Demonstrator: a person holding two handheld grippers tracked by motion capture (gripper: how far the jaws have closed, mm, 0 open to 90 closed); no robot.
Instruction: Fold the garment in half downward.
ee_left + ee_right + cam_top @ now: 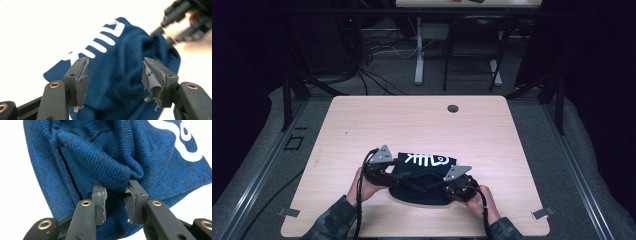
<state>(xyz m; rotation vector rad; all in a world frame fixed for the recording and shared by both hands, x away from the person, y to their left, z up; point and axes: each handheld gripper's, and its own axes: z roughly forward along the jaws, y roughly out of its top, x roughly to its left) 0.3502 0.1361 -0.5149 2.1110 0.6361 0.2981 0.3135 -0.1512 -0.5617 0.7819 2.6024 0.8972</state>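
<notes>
Both forearms come in from the table's six o'clock edge, sleeves camouflage-patterned. The left hand (364, 187) holds the left gripper (388, 176) aimed toward three o'clock, grey plate on top; in the left gripper view its jaws stand well apart, worn pads (82, 82) pressing on nothing. The right hand (482, 197) holds the right gripper (447, 187) aimed toward nine o'clock, so the two face each other. In the right gripper view its jaws pinch a knitted fold of the blue beanie (112, 172), pads close together.
</notes>
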